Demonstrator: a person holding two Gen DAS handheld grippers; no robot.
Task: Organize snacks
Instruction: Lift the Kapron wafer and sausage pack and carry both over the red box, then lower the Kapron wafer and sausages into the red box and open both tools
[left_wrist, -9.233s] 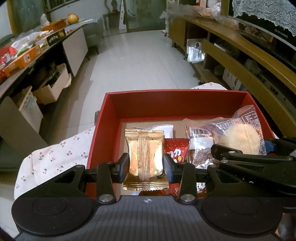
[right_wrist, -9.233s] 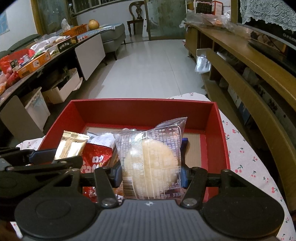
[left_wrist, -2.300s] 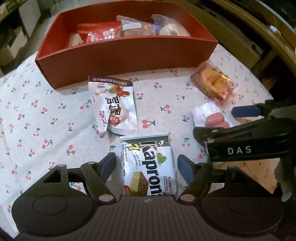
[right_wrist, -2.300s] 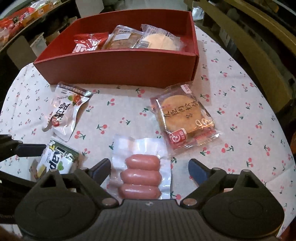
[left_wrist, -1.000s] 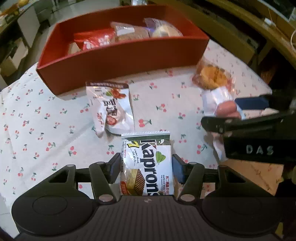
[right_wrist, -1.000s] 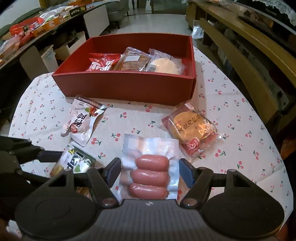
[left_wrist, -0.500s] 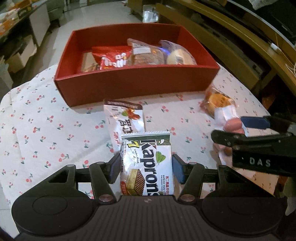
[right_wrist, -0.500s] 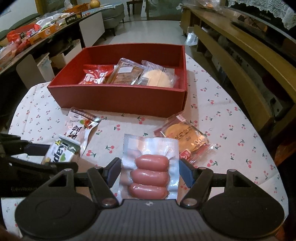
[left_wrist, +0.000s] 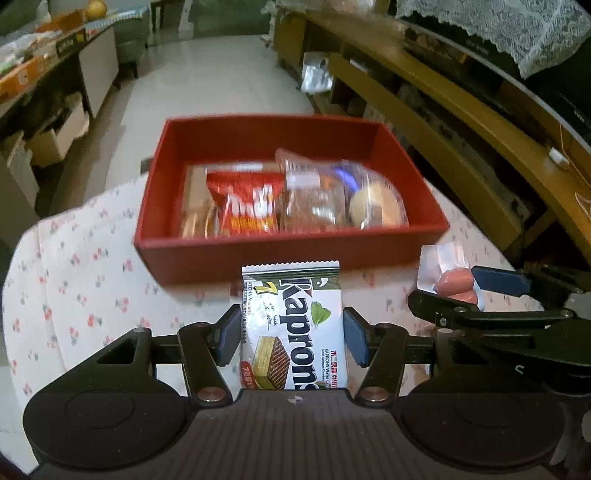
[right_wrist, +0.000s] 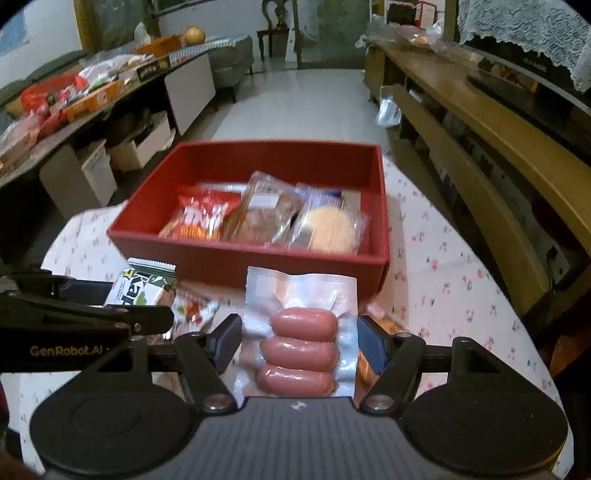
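Holding one Kaprons wafer pack (left_wrist: 293, 325) upright, the left gripper (left_wrist: 291, 334) has both pads pressed on the pack's side edges, lifted off the tabletop (left_wrist: 74, 280) just in front of the near wall of the red box (left_wrist: 295, 251). Right gripper (right_wrist: 299, 339) is clamped the same way on one vacuum pack of sausages (right_wrist: 300, 339), three sausages counted inside, also raised before the box's near wall (right_wrist: 258, 267). The box sits toward the far edge of the tabletop with its cherry-print cloth. Inside it, four packets along the near wall: one gold packet (left_wrist: 194, 210) at the left end, one red snack bag (left_wrist: 245, 206), one clear pack with a brown cake (left_wrist: 314, 199), one clear pack with a pale round cake (left_wrist: 373, 203) at the right end. On the cloth below, the right wrist view shows one white-and-red packet (right_wrist: 192, 308) under the left gripper and a sliver of one orange packet (right_wrist: 380, 325) behind the right finger, mostly hidden.
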